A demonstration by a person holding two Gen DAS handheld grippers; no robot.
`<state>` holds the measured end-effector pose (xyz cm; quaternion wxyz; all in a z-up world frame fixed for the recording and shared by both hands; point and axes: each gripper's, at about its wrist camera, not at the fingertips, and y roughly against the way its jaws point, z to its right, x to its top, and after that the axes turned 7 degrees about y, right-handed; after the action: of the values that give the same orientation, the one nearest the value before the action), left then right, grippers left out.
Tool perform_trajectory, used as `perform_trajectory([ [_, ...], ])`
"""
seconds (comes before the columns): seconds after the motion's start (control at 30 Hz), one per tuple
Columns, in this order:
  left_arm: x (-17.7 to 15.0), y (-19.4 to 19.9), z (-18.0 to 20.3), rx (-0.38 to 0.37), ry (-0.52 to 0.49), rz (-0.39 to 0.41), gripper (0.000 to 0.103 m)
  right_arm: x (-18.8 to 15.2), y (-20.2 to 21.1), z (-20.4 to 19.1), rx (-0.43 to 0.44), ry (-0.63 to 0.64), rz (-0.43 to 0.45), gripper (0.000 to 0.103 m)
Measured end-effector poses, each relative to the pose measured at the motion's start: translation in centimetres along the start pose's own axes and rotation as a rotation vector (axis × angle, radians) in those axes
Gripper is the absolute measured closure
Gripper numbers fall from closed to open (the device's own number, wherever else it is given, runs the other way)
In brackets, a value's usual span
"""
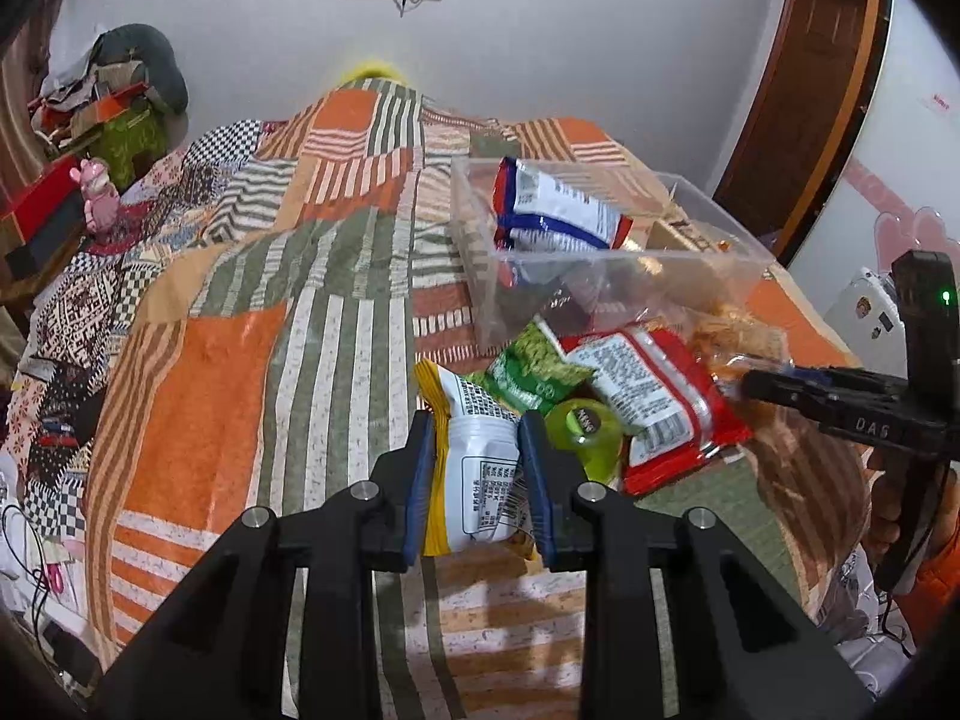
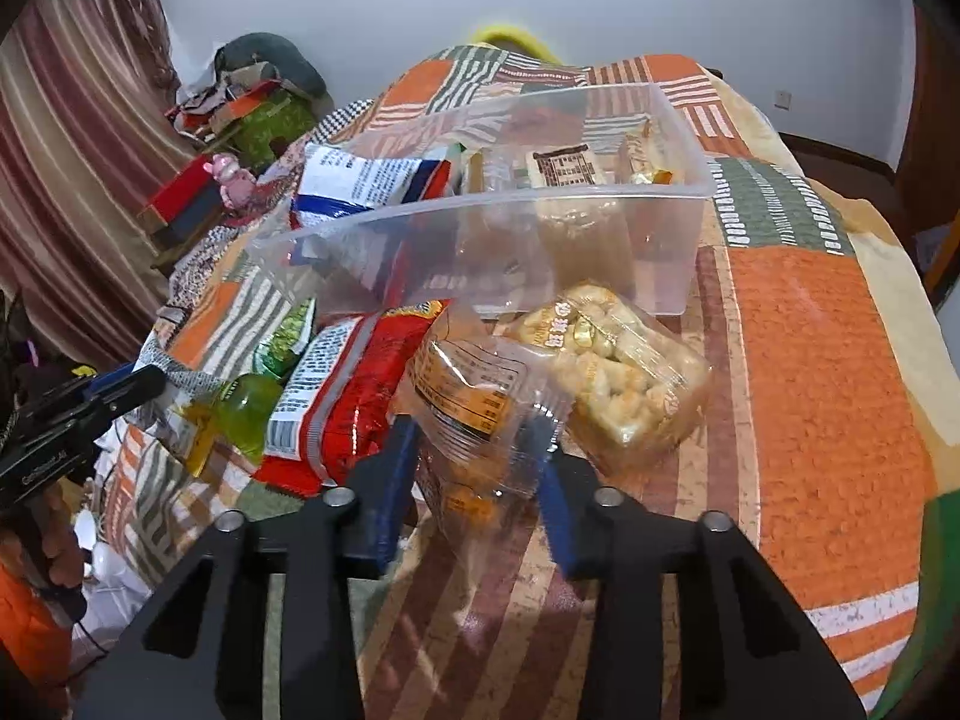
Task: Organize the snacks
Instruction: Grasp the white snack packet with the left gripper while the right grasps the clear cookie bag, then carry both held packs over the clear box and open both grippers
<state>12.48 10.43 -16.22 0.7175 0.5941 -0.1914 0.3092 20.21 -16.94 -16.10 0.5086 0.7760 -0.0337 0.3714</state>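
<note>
- The clear bin (image 2: 600, 252) holds a blue-and-white packet (image 1: 558, 204) and small wrapped cakes (image 2: 564, 167).
- The left gripper (image 1: 477, 468) clamps a yellow-and-white packet (image 1: 474, 456).
- The right gripper (image 2: 480, 450) clamps a crinkly clear bag (image 2: 474, 402).

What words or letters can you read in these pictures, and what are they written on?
"DAG" – on the right gripper, seen from the left wrist.
White letters on the green jelly cup's dark lid: too blurred to read.
Label on the left gripper, seen from the right wrist: too blurred.
Print on the yellow bag, red bag, blue bag and clear packs: too small to read.
</note>
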Motion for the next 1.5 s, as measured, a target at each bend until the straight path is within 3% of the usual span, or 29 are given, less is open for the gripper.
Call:
perform_trajectory([
  [0.13, 0.9, 0.6, 0.5, -0.015, -0.003, 0.019, 0.075, -0.1, 1.2, -0.6, -0.020, 0.040, 0.024, 0.078],
  [0.43, 3.8, 1.7, 3.7, -0.066, -0.048, 0.080, 0.075, 0.1, 4.4, -0.6, -0.033, 0.071, 0.099, 0.081],
  [0.8, 9.4, 1.7, 7.0, -0.124, -0.075, 0.165, 0.075, 3.5, 7.1, -0.3, -0.058, 0.080, 0.219, 0.081],
  [1.17, 14.2, -1.2, 8.2, -0.113, -0.067, 0.200, 0.075, 7.6, 6.3, 1.8, -0.097, 0.078, 0.290, 0.081],
  [1.5, 17.0, -5.2, 7.9, -0.071, -0.055, 0.203, 0.075, 10.7, 3.1, 2.5, -0.102, 0.090, 0.267, 0.081],
])
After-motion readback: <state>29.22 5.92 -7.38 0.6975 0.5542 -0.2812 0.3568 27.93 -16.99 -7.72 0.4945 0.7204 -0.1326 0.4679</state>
